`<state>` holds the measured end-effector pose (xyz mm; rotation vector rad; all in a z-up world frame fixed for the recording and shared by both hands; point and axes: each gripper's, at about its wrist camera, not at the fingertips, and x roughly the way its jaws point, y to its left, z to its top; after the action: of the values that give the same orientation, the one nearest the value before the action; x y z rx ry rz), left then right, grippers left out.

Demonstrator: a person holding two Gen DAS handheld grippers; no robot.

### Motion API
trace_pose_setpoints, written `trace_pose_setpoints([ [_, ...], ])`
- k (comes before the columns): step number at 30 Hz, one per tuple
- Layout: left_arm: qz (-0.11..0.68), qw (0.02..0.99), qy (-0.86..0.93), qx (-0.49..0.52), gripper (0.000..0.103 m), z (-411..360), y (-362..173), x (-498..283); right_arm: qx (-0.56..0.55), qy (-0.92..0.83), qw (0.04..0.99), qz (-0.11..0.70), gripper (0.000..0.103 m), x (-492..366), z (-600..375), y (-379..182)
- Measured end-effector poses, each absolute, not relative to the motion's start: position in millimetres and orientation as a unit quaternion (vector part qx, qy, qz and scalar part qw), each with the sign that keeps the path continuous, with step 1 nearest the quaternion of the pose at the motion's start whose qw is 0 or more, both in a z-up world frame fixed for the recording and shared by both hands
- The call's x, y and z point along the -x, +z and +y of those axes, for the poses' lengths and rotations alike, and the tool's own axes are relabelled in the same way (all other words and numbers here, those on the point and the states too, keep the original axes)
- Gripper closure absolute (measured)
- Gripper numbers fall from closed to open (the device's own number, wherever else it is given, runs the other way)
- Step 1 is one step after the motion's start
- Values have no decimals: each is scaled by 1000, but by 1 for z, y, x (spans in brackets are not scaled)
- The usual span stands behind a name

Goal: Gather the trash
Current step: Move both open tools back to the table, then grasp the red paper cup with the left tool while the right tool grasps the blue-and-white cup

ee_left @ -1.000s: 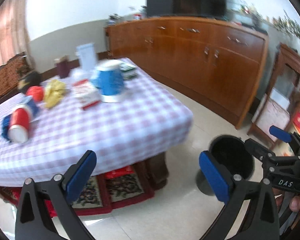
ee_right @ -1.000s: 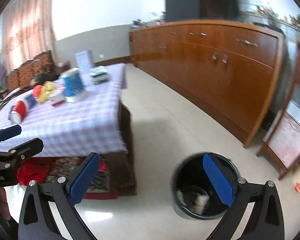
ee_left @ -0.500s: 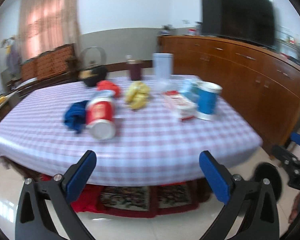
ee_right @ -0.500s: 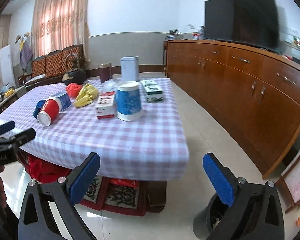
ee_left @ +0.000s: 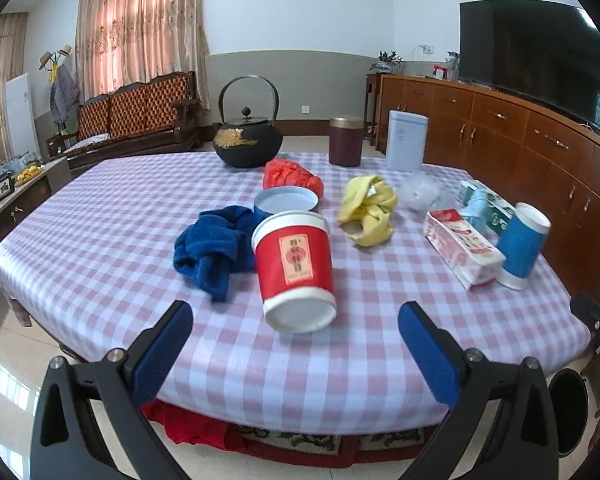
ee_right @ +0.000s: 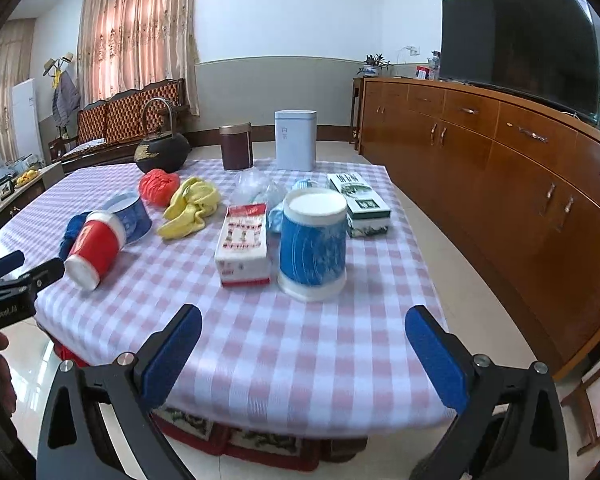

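My left gripper (ee_left: 296, 344) is open and empty at the table's near edge, facing a red paper cup (ee_left: 294, 268) lying on its side. My right gripper (ee_right: 300, 344) is open and empty, facing an upturned blue paper cup (ee_right: 313, 242) and a red-and-white carton (ee_right: 244, 244). Also on the checked tablecloth (ee_left: 112, 240): a blue cloth (ee_left: 212, 246), a yellow cloth (ee_left: 368, 210), a red crumpled wad (ee_left: 292, 174), clear plastic (ee_left: 422, 194), and a second blue cup (ee_left: 286, 204). The black bin (ee_left: 568, 412) stands on the floor at lower right.
A black kettle (ee_left: 247, 142), a maroon tin (ee_left: 345, 141), a white tin (ee_left: 406, 141) and a green box (ee_right: 360, 204) stand on the table. A long wooden sideboard (ee_right: 500, 168) with a TV lines the right wall. A wooden sofa (ee_left: 136, 116) is behind.
Both grippers swung from the floor bin up and left to face the table, and now sit closer to its near edge. Both stayed open and empty.
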<state>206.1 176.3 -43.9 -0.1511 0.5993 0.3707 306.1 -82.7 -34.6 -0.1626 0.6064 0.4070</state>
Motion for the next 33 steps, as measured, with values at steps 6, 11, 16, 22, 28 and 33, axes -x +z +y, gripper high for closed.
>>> trace_pose_setpoints([
  [6, 308, 931, 179, 81, 4, 186, -54, -227, 83, 187, 928, 310, 9, -346, -67, -45],
  [11, 317, 928, 174, 90, 9, 191, -62, -236, 75, 184, 927, 319, 15, -369, -63, -53],
  [16, 323, 927, 164, 93, 19, 193, -67, -243, 73, 183, 924, 328, 18, -383, -60, -60],
  [22, 329, 927, 154, 96, 39, 195, -72, -247, 69, 177, 922, 338, 26, -395, -60, -67],
  [28, 325, 929, 147, 93, 42, 197, -72, -253, 63, 180, 920, 341, 38, -402, -58, -69],
  [33, 317, 933, 142, 96, 44, 197, -68, -252, 59, 182, 922, 336, 46, -398, -62, -66],
])
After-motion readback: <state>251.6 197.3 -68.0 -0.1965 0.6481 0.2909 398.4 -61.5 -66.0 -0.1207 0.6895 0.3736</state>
